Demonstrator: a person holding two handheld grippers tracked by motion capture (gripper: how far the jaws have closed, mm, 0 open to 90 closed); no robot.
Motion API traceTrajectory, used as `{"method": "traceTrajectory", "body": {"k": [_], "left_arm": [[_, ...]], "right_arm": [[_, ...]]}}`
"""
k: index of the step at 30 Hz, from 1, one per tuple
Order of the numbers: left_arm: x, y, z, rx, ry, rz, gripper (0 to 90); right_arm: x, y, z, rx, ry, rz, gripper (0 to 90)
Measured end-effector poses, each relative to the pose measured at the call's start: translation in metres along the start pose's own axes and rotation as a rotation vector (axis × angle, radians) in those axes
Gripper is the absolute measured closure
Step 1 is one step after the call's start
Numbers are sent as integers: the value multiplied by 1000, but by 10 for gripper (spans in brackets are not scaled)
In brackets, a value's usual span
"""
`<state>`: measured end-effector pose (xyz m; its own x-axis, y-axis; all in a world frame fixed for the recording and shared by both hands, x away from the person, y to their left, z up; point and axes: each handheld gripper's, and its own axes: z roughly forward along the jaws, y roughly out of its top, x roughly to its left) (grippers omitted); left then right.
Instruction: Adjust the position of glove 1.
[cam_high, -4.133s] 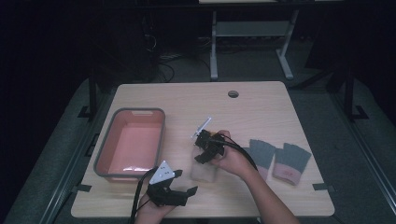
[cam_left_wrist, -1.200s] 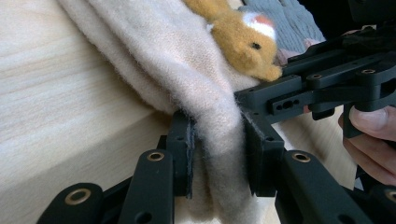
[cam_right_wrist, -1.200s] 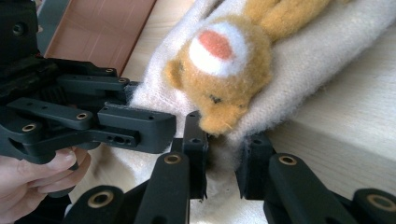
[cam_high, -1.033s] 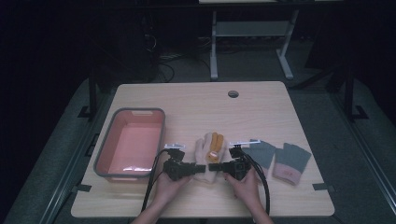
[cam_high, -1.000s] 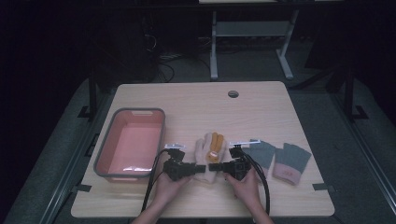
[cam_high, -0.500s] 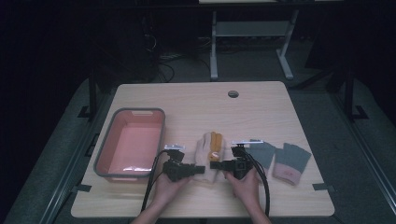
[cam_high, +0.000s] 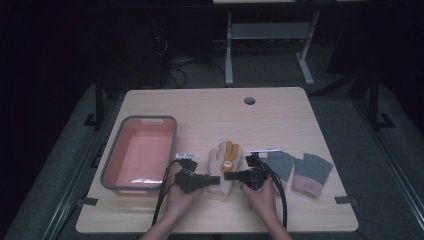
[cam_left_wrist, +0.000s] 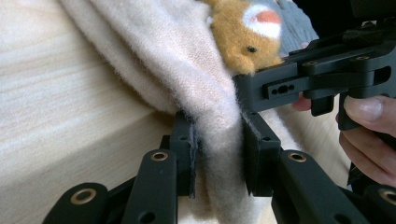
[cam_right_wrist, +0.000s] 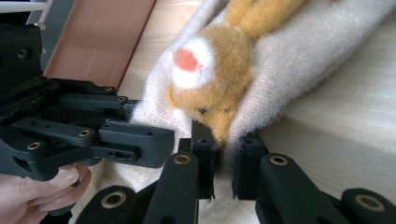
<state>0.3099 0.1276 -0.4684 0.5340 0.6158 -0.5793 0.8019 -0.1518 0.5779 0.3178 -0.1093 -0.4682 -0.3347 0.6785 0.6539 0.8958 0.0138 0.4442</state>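
Note:
A cream woolly glove (cam_high: 218, 159) with an orange plush animal (cam_high: 229, 151) sewn on lies flat on the table's near middle. My left gripper (cam_high: 216, 180) comes in from the left, shut on the glove's near edge, and the cream fabric (cam_left_wrist: 205, 84) is pinched between its pads (cam_left_wrist: 218, 142). My right gripper (cam_high: 227, 176) faces it from the right. Its jaws have just been closing and now pinch the fabric right under the animal's head (cam_right_wrist: 205, 88), as the right gripper view (cam_right_wrist: 225, 147) shows. The two grippers' tips almost meet.
A pink bin (cam_high: 140, 155) with a grey rim stands at the left of the wooden table (cam_high: 210, 115). A pair of grey fingerless gloves (cam_high: 283, 163) (cam_high: 312, 173) lies to the right of my right hand. A cable hole (cam_high: 249, 100) sits at the far side.
Four seconds ago the right gripper was raised over the table's middle and the left one lay by the front edge. Both now meet at the glove. Over the last second the hands kept still.

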Motion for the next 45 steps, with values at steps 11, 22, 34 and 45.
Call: {"method": "traceTrajectory", "body": {"k": [11,22,34,45], "left_arm": [[-13,15,-16,-33,-34,39,691],[-21,28,-40,-64,-29,69,690],[-22,44,-66,-90,-27,91,690],[-24,57,-91,-133,-22,98,689]], "right_arm": [[19,14,-22,-6,7,-48,817],[39,29,-31,-14,34,-83,817],[65,49,-34,-12,42,-128,817],[90,67,-37,-19,50,-170,817]]}}
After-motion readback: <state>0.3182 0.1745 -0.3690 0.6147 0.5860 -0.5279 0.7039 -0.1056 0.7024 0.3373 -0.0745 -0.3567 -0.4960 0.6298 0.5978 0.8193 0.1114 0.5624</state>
